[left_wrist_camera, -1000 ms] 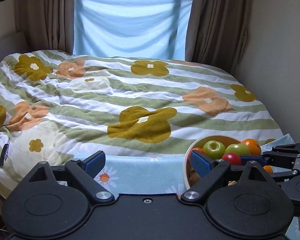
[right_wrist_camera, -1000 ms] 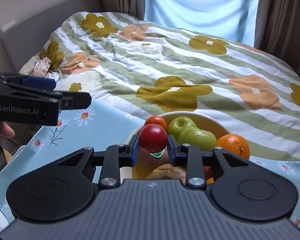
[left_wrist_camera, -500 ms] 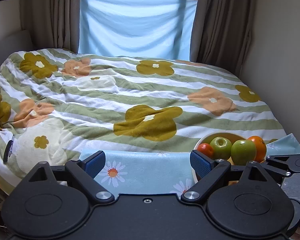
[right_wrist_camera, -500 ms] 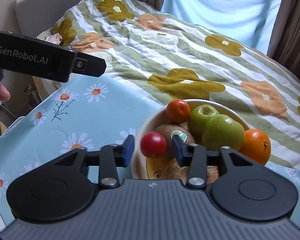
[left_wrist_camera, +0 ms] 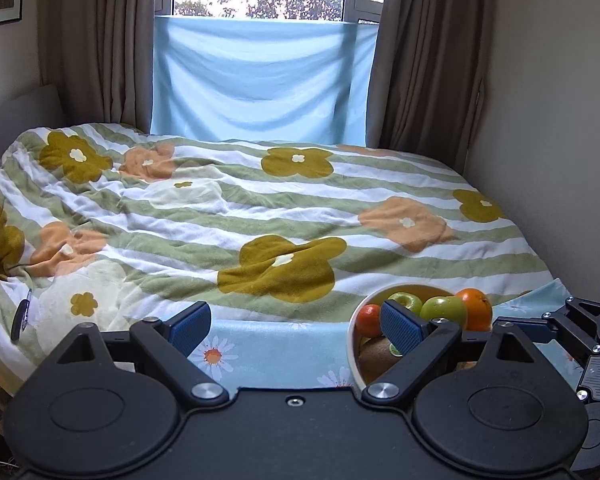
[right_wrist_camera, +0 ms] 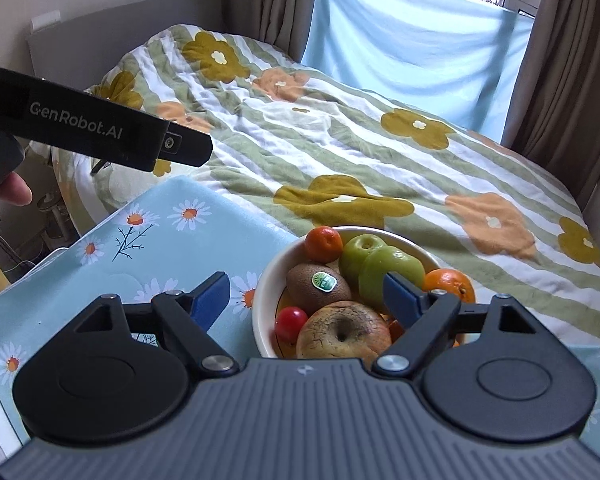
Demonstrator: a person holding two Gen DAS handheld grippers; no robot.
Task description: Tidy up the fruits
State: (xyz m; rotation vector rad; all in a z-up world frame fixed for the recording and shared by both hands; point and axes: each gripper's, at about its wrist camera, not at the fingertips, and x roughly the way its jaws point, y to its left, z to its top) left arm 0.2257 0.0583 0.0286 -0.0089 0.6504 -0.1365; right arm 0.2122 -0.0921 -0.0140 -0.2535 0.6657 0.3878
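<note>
A cream bowl [right_wrist_camera: 265, 280] stands on the blue daisy cloth [right_wrist_camera: 152, 232]. It holds a small red fruit [right_wrist_camera: 290, 322], a kiwi with a sticker [right_wrist_camera: 318, 284], a brownish apple [right_wrist_camera: 342, 336], two green apples [right_wrist_camera: 388, 270], a tangerine [right_wrist_camera: 323, 244] and an orange [right_wrist_camera: 448, 284]. My right gripper [right_wrist_camera: 306, 298] is open and empty above the bowl's near side. My left gripper [left_wrist_camera: 296, 326] is open and empty, left of the bowl [left_wrist_camera: 354, 328]; its right finger overlaps the bowl in that view. The left gripper's body [right_wrist_camera: 100, 128] shows in the right wrist view.
A bed with a striped flower duvet [left_wrist_camera: 260, 220] lies beyond the cloth-covered table. A blue sheet [left_wrist_camera: 260, 80] hangs under the window between brown curtains. A wall [left_wrist_camera: 560, 140] runs along the right. The right gripper's body [left_wrist_camera: 580, 328] shows at the right edge.
My right gripper opened wide and let the small red fruit drop into the bowl, then pulled back and up. My left gripper rose and drew back slightly, staying open.
</note>
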